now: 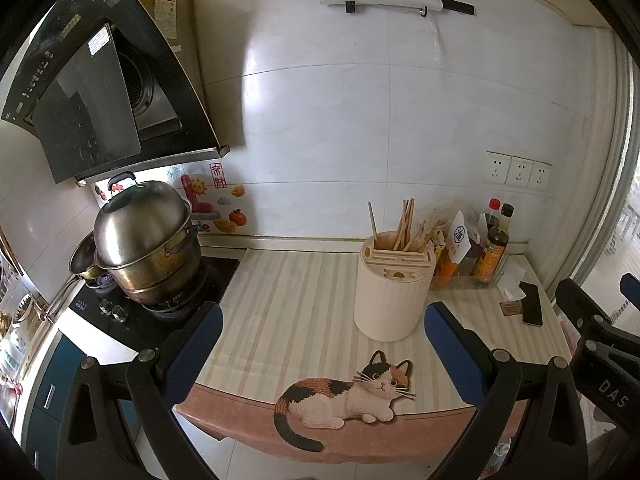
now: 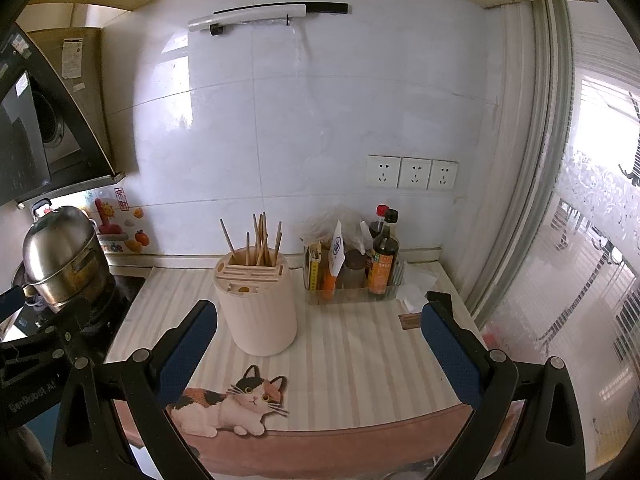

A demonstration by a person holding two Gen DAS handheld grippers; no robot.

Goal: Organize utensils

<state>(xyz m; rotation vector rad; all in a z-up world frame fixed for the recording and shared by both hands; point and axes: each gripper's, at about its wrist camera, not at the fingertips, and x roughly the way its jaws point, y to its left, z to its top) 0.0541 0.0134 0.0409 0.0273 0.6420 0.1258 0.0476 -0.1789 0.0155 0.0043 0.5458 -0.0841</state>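
Left wrist view takes in the stacked steel pots [image 1: 146, 240] on the black stove [image 1: 160, 300] at middle left, with the range hood [image 1: 100, 92] filling the upper left, and a dark phone [image 1: 532, 304] lying on the desk [image 1: 288, 304] at the right edge. The right wrist view trades most of that for the frosted window [image 2: 580, 240] down the right side, and the three wall sockets [image 2: 412, 172] sit closer to centre there.

Centre frame in both: the cream utensil holder [image 1: 392, 296] [image 2: 258, 312] stands upright on the striped desk, wooden chopsticks [image 1: 406, 226] [image 2: 260, 240] fanning out of its rear compartment; the front slots hold nothing. Just to its right, a clear tray [image 2: 352, 292] carries sauce bottles [image 2: 384, 256] and packets.

Left tongs [image 1: 324, 344] spread wide, gripping nothing, above the cat picture [image 1: 348, 392]. Right tongs [image 2: 320, 352] equally wide, also bare.
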